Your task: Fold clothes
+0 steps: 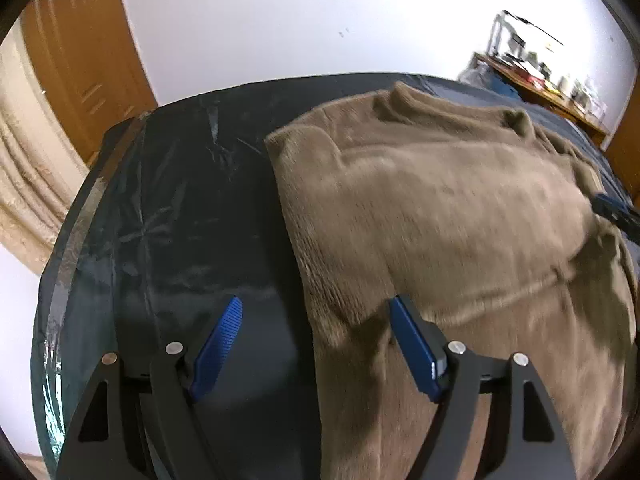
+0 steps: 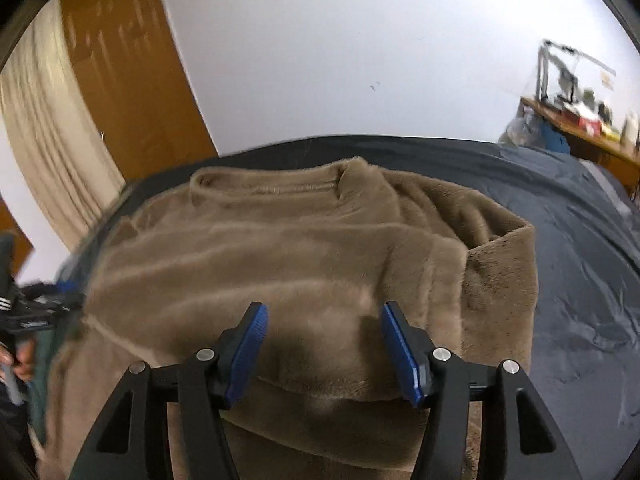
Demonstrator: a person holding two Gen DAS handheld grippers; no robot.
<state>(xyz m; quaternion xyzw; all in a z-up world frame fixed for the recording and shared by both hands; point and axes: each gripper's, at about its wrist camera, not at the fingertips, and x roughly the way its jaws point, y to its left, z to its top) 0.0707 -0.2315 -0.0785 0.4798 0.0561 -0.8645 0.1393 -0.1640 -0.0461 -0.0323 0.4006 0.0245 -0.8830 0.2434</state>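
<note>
Blue-padded fingers (image 2: pixel 404 354) of the right claw (image 2: pixel 322 354) stand parted just above the brown fleece sweater (image 2: pixel 304 248), with nothing pinched between them; only pile and the claw's own shadow show in the gap. That posture reads as a claw hovering over a fold near the garment's lower half rather than gripping it. The left claw (image 1: pixel 316 344) is spread wider and also holds nothing: its left finger hangs over the dark bed cover (image 1: pixel 180 208), its right finger over the sweater's side edge, so the edge runs through the gap. Straddling the hem like that looks like a setup for catching that edge and bringing it across, though no pad presses on cloth yet.

Ahead of both claws the sweater lies on the bed, neckline at the far end, collar band (image 2: pixel 272 188) showing. It is thick, plush and tan, with soft ridges across the body. Beyond the right claw and to its right, a sleeve or side panel (image 2: pixel 500 276) is already laid over, giving a straight edge there. The side under the left claw looks straight too, so the fold seems partly done.
</note>
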